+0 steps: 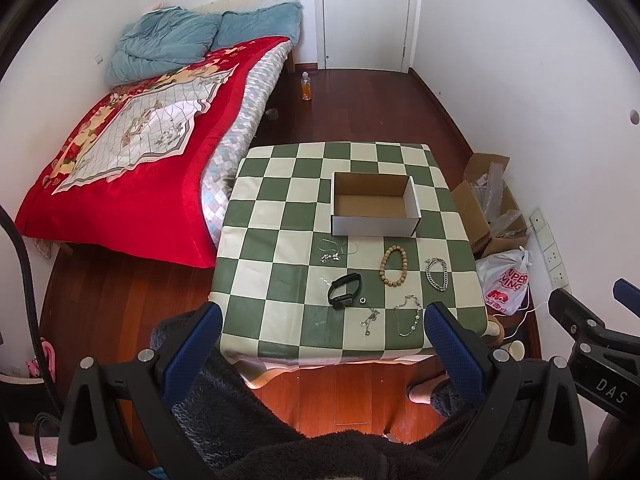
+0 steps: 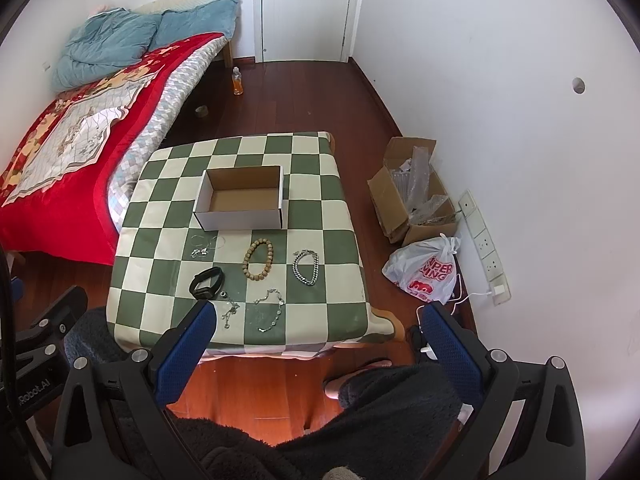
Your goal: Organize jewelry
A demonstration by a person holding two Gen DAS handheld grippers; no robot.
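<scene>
An empty white cardboard box (image 1: pixel 375 227) (image 2: pixel 240 218) sits on the green-and-cream checked table (image 1: pixel 280 240) (image 2: pixel 320 300). In front of it lie a wooden bead bracelet (image 1: pixel 394 261) (image 2: pixel 259 259), a thick silver chain (image 1: pixel 437 274) (image 2: pixel 306 267), a black wristband (image 1: pixel 344 289) (image 2: pixel 206 282), a thin silver necklace (image 1: pixel 336 251) (image 2: pixel 205 246) and two fine silver chains (image 1: pixel 408 315) (image 2: pixel 272 309). My left gripper (image 1: pixel 324 324) hangs open above the table's near edge. My right gripper (image 2: pixel 320 328) is open too, held high at the near right corner. Neither holds anything.
A bed with a red blanket (image 1: pixel 132 160) stands left of the table. An open cardboard box (image 2: pixel 416 196) and a plastic bag (image 2: pixel 428 276) lie on the wooden floor at the right wall. A bottle (image 1: pixel 306 86) stands near the door. A person's dark fleece-covered legs (image 2: pixel 380 408) are below.
</scene>
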